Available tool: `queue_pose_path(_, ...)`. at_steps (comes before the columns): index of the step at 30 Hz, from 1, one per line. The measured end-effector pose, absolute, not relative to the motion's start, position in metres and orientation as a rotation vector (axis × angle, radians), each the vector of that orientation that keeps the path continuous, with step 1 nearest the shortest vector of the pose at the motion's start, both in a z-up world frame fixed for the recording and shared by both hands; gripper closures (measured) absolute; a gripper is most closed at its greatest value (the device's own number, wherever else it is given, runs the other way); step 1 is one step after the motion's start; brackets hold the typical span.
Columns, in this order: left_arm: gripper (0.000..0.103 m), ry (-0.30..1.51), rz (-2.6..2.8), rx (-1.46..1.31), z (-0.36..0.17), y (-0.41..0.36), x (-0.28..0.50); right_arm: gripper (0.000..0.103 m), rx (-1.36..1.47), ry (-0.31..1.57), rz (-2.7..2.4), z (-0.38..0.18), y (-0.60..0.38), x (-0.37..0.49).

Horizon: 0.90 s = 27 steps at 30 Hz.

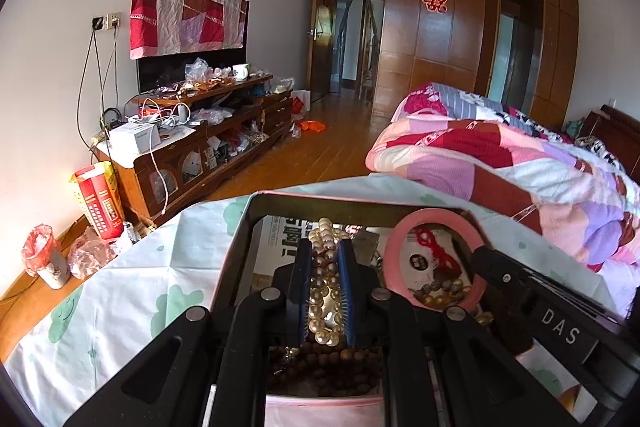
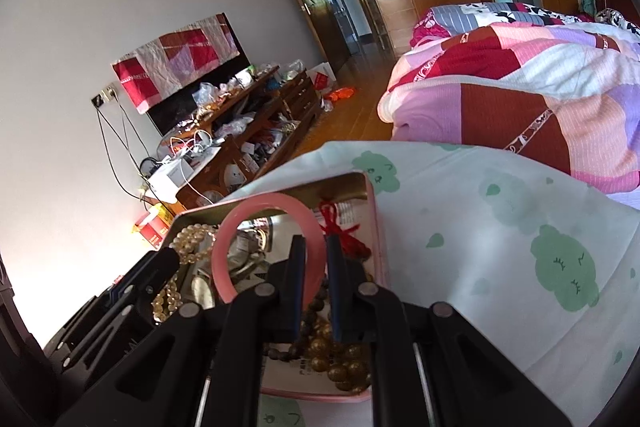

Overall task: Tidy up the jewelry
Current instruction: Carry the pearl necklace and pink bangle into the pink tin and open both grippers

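A bed sheet (image 2: pixel 500 227) with green clouds holds a pink tin box (image 1: pixel 244 223) full of jewelry. The left gripper (image 1: pixel 325 291) has its 2 fingers squeezed on the pearl beads (image 1: pixel 325 303) inside the box. The right gripper (image 2: pixel 316 291) has its fingers pinched on the pink bangle (image 2: pixel 222 259), standing up in the box.

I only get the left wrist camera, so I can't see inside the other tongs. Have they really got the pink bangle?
Observer: Yes. From the right wrist camera, the pink bangle's rim sits between both fingers of the right tongs.
Child: Is there room beside the tin to put it down?
Observer: I think so. To the right of the tin, all I can see is the bedsheet with green clouds.
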State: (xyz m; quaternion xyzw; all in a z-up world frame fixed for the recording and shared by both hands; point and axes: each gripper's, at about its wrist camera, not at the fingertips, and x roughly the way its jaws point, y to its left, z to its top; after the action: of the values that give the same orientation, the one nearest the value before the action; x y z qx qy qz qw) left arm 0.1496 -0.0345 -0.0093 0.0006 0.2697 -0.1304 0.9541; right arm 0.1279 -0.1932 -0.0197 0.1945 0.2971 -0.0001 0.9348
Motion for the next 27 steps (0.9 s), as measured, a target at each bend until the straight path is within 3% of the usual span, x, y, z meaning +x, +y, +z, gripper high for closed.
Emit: queue_pose_path(27, 0.091, 0.643, -0.239, 0.023, -0.02, -0.04, 0.164, 0.089, 0.312, 0.625, -0.056, -0.025, -0.187, 0.135)
